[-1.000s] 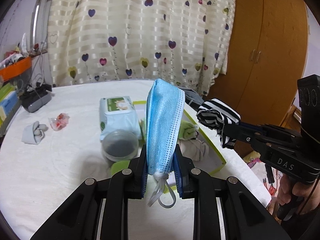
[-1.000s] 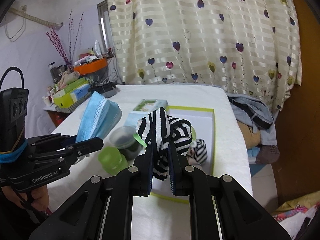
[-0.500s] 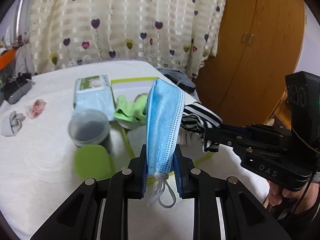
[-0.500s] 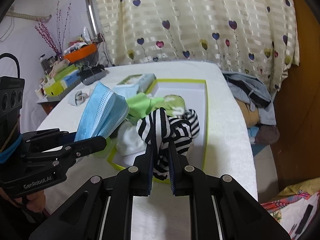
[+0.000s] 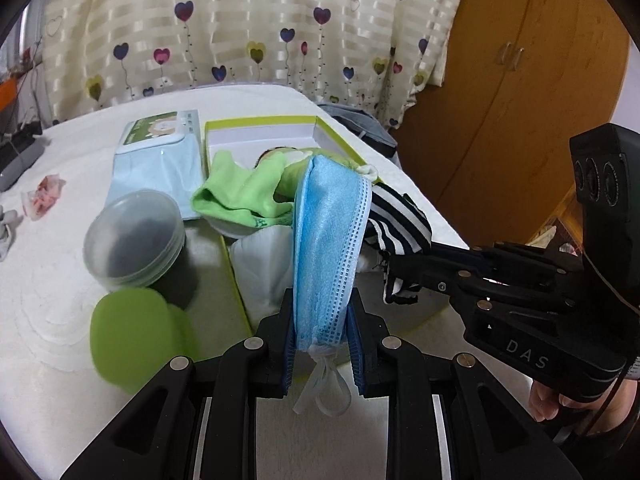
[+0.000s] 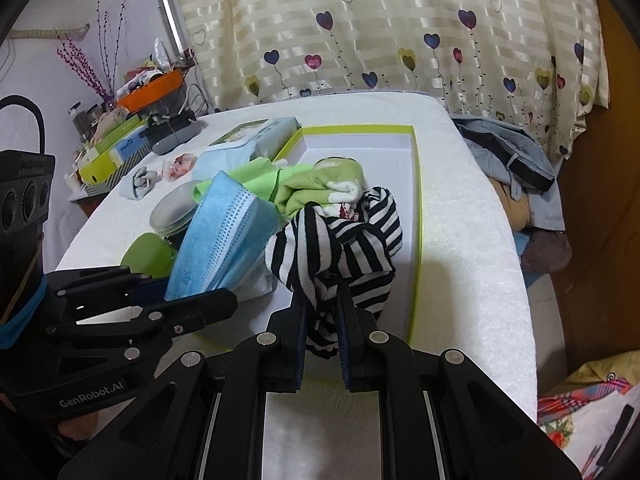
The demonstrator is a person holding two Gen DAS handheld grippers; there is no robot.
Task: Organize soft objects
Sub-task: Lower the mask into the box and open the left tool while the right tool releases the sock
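Blue mask (image 5: pixel 328 240) pinched upright in the left gripper (image 5: pixel 322 316), above the box (image 5: pixel 260 124).

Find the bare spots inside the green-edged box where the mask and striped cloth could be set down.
Free: the white floor of the box at its far end and along its right wall. Crowded: the near left, where green cloths and a white cloth pile up, right under the blue mask and striped cloth.

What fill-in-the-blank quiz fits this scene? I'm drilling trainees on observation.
1. The left claw is shut on a blue ____.
2. The right claw grips a sock striped black and ____.
3. The open box has a ____ rim.
4. The curtain is printed with ____.

Missing: face mask; white; green; hearts
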